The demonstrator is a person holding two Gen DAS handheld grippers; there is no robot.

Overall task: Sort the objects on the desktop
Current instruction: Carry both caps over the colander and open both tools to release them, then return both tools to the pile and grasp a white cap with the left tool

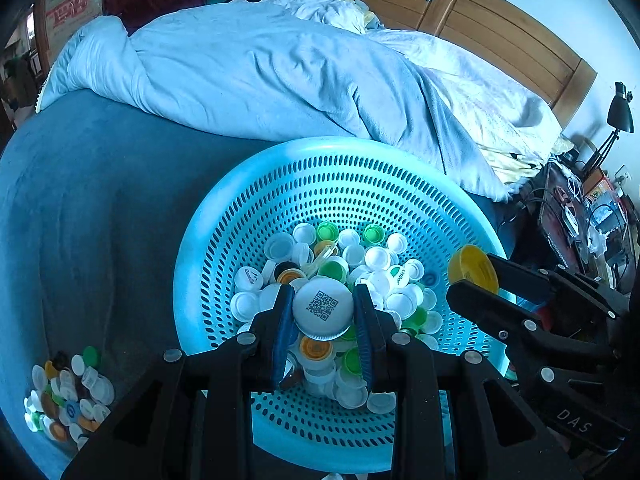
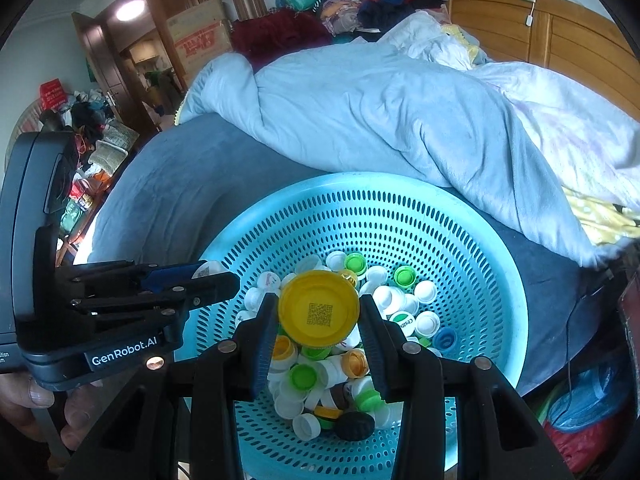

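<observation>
Left gripper (image 1: 322, 312) first, nearest the lens: jaws clamped on the white cap (image 1: 322, 307), QR code facing up, disc lying flat across the gap with both rim edges pressed by the pads. Hanging directly over the heap of caps (image 1: 344, 276) in the blue basket (image 1: 224, 216), low in the bowl and toward the near side of it.

Right gripper (image 2: 319, 312) alongside: jaws closed on the yellow cap (image 2: 319, 307), wider than the white one, printed face up too, held flat between the pads. Seen from the left wrist view, hovering at the basket's right rim, just beside the left tool, tips close but apart.

Below both: loose caps, white, green, orange, one black, piled at the bowl's bottom. No long axis to worry about with round lids, just the flat face staying level.

Further out: small second pile of caps (image 1: 66, 396) on the blue bed cover (image 1: 100, 200), well to the left of the basket. Clearly nearer the left gripper, so probably the drop point for a leftward carry, with the right one reaching across.

Beyond that: rumpled pale quilt (image 1: 260, 72), then wooden headboard (image 1: 480, 20).
</observation>
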